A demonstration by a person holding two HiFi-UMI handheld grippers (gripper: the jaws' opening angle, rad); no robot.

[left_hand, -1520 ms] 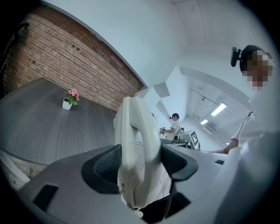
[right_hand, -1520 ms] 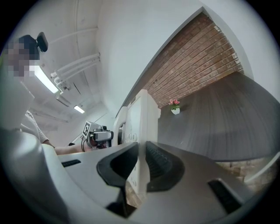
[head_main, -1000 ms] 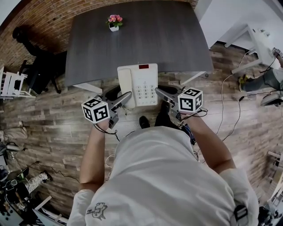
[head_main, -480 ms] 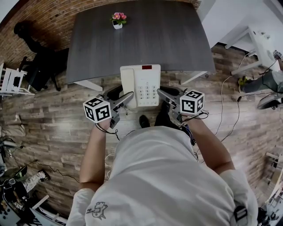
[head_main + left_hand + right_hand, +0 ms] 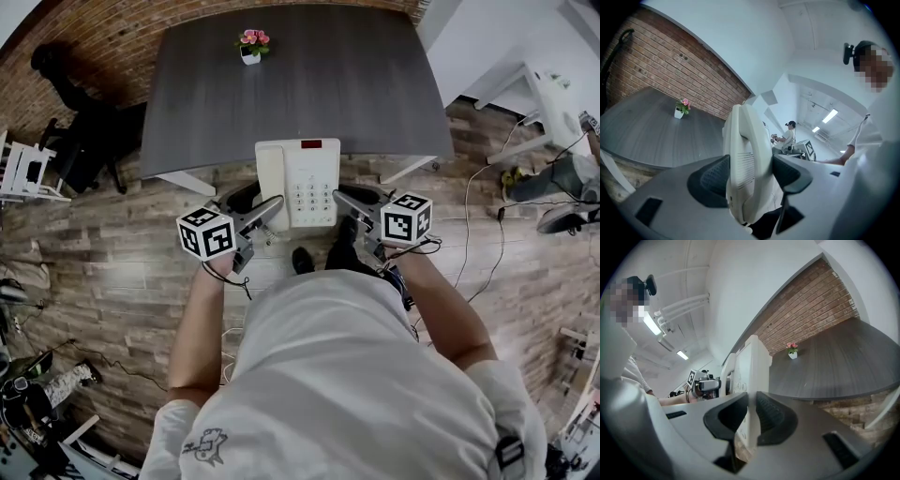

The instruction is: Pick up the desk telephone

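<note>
Plastic is the whole story with the desk telephone (image 5: 298,178). We judge it a hollow, stiff, fairly light shell with smooth sides that could slip under a weak pinch. It hangs between our two tools, keypad (image 5: 306,195) facing up, just off the near edge of the dark table (image 5: 300,84) and over the wooden floor. It sits well apart from the potted flower (image 5: 250,47) at the far side.

Our left gripper (image 5: 265,208) stands wide and is clamped across the handset (image 5: 746,154), with a ribbed pad pressing on each flank. Our right gripper (image 5: 341,197) is nearly together, pinching the thin right rim of the base (image 5: 752,380).

The handset only rests in its cradle, we reckon, so a grip there carries the body poorly, and a tilt could let the base drop away from it. The rim hold is narrow too. We judge the safest hold to be low on both sides of the base with the unit level, squeezing firmly but not hard enough to crack the casing.
</note>
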